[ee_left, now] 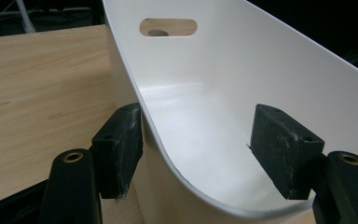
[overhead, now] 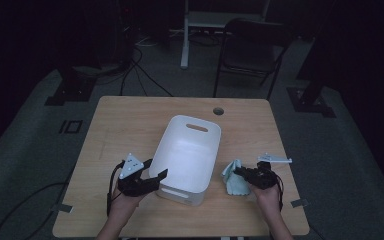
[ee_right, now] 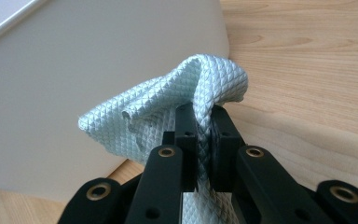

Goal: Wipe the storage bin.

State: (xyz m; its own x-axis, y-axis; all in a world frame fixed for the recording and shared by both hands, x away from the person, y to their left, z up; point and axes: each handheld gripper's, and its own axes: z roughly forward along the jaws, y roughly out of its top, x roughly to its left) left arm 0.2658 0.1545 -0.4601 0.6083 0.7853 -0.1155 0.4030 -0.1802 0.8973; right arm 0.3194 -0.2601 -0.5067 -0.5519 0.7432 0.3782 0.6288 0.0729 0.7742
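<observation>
— Blue cloth [ee_right: 186,100] is pinched tight in my right claw [ee_right: 204,140], just to the right of the white bin [overhead: 190,150]. The cloth hangs a little off the counter [overhead: 120,125] and is not in the bin yet.

— So what part is done?

— The picking up. I think the cloth is meant to go into the bin, and that part is left. I need to lift it over the bin's right wall, then let go.

— What is your left claw doing?

— My left claw [overhead: 150,172] sits at the bin's near left corner. One pad [ee_left: 121,144] is outside the wall and looks to be just touching it, the other pad [ee_left: 279,144] is inside with a gap. So it is open around the rim and not squeezing it.

— Is anything inside the bin?

— No, the inside looks bare and white. It has a handle hole [ee_left: 168,27] in the far wall.

— Anything in the way?

— Only the bin's own right wall, which stands between the cloth and the inside. With the left claw loose, I guess the bin could slide if I bump it.

— What else is around?

— A small round hole [overhead: 218,111] in the counter past the bin, and a dark chair [overhead: 252,52] on the floor farther back. Cables [overhead: 135,70] lie there too, well away from the bin.
</observation>
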